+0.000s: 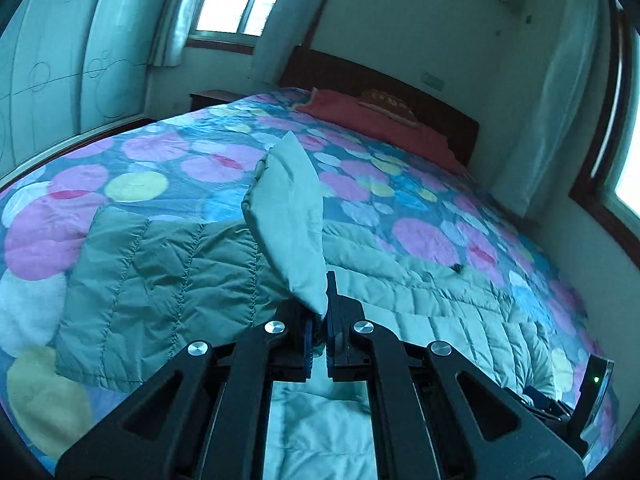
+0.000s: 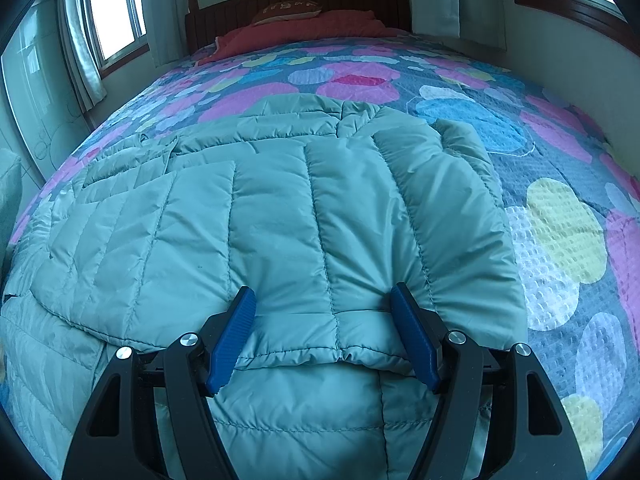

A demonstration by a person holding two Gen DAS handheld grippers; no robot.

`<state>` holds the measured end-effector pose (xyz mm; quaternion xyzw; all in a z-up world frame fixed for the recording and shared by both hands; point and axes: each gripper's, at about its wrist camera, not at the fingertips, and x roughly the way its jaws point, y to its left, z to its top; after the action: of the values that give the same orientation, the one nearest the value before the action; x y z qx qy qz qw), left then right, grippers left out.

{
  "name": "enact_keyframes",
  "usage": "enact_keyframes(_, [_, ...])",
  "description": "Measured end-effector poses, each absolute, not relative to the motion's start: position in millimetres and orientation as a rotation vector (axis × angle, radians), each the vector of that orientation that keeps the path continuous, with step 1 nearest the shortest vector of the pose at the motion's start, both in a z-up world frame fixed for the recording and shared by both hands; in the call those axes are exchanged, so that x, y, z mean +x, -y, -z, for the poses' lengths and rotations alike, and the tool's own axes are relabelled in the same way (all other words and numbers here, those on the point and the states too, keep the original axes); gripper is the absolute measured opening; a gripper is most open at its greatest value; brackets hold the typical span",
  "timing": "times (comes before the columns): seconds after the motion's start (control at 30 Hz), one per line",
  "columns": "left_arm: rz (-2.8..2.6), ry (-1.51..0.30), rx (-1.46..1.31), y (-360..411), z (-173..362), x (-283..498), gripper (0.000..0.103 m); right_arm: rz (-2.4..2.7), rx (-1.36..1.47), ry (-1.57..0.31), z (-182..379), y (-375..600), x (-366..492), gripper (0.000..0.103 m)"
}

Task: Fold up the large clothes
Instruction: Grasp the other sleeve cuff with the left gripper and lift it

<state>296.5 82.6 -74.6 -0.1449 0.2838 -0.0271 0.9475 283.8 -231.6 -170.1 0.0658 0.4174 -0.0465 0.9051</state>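
Note:
A pale green quilted down jacket (image 2: 280, 220) lies spread across the bed. In the left wrist view my left gripper (image 1: 320, 312) is shut on a padded flap of the jacket (image 1: 288, 216). The flap stands up above the rest of the jacket (image 1: 160, 280). My right gripper (image 2: 322, 296) is open. Its blue pads (image 2: 234, 336) sit on either side of a folded hem edge near the bed's front. The padding bulges between them, and I cannot tell whether they touch its sides.
The bed carries a bedspread (image 2: 560, 152) with big coloured circles. A red pillow (image 2: 304, 28) lies against the dark wooden headboard (image 2: 360, 0). Windows (image 2: 116, 16) and curtains flank the bed, and a pale wardrobe (image 1: 52, 60) stands on the left. The other gripper's body (image 1: 596, 384) shows low right.

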Motion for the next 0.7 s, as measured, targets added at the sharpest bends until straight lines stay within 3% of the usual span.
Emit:
enact_keyframes(0.57, [0.230,-0.774,-0.028,70.2,138.3,304.9,0.005,0.080,0.176,-0.849,169.9,231.1,283.9,0.072])
enact_keyframes(0.7, [0.243,-0.760,-0.014,73.6,132.4,294.7,0.040,0.081,0.178,-0.849,168.9,230.8,284.0,0.072])
